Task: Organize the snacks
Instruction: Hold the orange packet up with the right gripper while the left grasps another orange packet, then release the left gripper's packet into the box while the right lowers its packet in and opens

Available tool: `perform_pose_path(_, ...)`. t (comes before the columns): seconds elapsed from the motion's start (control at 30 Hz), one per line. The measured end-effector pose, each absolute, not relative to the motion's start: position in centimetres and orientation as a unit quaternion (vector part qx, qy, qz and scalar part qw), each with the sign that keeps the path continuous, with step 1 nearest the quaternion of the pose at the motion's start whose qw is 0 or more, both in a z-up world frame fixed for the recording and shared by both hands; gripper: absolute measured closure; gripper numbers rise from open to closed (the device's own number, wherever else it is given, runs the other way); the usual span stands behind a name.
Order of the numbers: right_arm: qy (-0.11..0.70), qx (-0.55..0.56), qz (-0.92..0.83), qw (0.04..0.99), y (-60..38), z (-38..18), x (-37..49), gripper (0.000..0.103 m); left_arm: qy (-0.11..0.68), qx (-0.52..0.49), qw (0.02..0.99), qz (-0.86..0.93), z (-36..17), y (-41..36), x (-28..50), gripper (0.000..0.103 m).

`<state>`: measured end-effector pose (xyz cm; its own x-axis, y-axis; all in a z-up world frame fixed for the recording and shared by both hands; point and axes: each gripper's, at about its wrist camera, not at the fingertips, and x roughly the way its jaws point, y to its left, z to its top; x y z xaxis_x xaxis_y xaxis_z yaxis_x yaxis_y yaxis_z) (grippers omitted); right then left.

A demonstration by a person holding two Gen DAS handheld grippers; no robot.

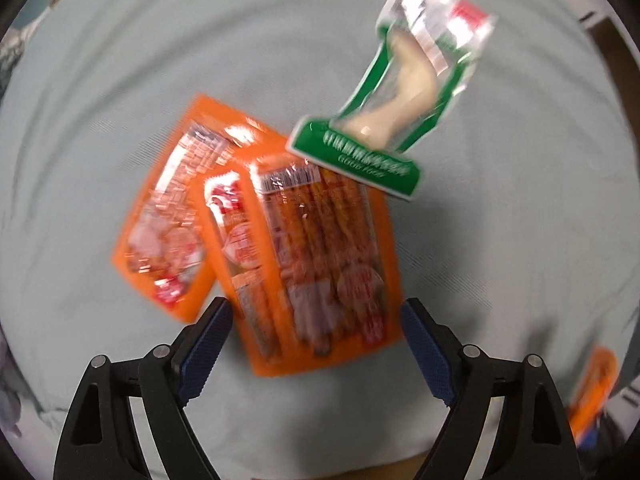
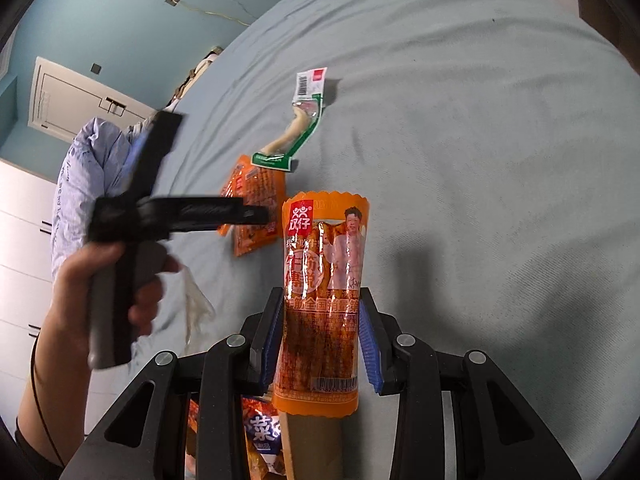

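Note:
Two orange snack packets (image 1: 320,264) lie overlapped on the pale blue bedsheet (image 1: 500,240), the second packet (image 1: 168,224) under the left side of the first. A green and clear packet (image 1: 404,92) holding a pale piece of food rests on their far edge. My left gripper (image 1: 316,320) is open and hovers over the orange packets, empty. My right gripper (image 2: 320,344) is shut on a tall orange packet (image 2: 324,280) and holds it upright above the sheet. The right wrist view also shows the lying orange packets (image 2: 256,196), the green packet (image 2: 298,128) and the left gripper (image 2: 256,214).
A bunched blue blanket (image 2: 80,168) lies at the sheet's left edge. A blue and white snack bag (image 2: 260,436) sits under the right gripper. A white door (image 2: 80,96) and cabinets stand beyond. Another orange packet (image 1: 592,392) shows at the lower right.

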<state>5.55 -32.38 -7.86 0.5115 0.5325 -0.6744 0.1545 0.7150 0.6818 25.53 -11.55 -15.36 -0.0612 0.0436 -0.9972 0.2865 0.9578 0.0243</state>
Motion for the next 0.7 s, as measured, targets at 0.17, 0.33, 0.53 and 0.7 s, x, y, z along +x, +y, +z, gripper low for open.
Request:
perform_pose_path(0.17, 0.481, 0.361, 0.124, 0.789, -32.7, -8.0, 6.1, 0.070, 0.723, 0.043, 0.687, -0.059, -15.8, -10.1, 26.6, 0.015)
perform_pose_path(0.33, 0.486, 0.370, 0.127, 0.782, -32.7, -8.6, 6.5, 0.070, 0.723, -0.024, 0.688, -0.061, -13.6, -6.6, 26.5, 0.069)
perform_pose_path(0.53, 0.492, 0.371, 0.132, 0.777, -32.3, -8.9, 6.6, 0.070, 0.706, -0.134, 0.693, -0.057, -10.3, -1.8, 24.2, 0.089)
perform_pose_path(0.7, 0.495, 0.358, 0.122, 0.782, -32.3, -8.7, 6.2, 0.070, 0.674, -0.124, 0.724, -0.084, -4.8, -0.9, 21.2, 0.089)
